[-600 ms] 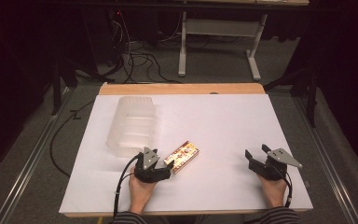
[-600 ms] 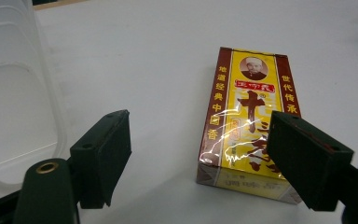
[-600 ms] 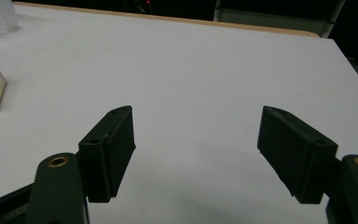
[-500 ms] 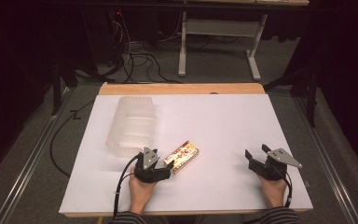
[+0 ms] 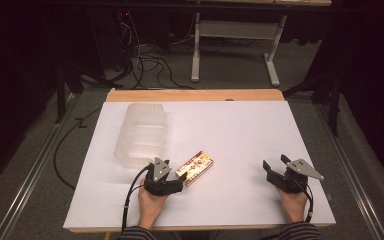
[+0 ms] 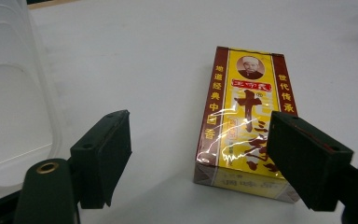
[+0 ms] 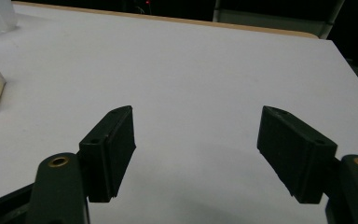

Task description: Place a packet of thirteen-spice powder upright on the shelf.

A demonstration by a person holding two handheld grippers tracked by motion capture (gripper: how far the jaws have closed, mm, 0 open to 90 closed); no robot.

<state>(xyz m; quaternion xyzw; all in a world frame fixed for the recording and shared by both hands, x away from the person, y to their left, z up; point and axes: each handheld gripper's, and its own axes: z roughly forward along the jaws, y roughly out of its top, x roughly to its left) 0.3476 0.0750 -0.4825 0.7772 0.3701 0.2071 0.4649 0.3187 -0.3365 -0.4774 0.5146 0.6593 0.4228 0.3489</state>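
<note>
So the yellow-and-maroon box [image 6: 245, 130] is lying flat on the white table top [image 5: 240, 135], wrapped in shiny film with Chinese print on it, near the front edge and left of the middle. My left gripper [image 5: 176, 181] sits low just behind its near end, hand [image 5: 150, 207] resting on the table, jaws pointing at the box. In the left gripper view those jaws stand apart with nothing clamped: the right one overlaps the box's near right corner, the left one is over bare table well clear of it (can't tell if that right pad actually touches).

My right gripper [image 5: 275, 169] is parked well off to the right, jaws wide and holding nothing, only table between them.

Count: one box, one clear plastic container [image 5: 142, 132], two grippers. The container sits just beside my left gripper, up and to the left. Nothing sits between my left jaws and the box.
</note>
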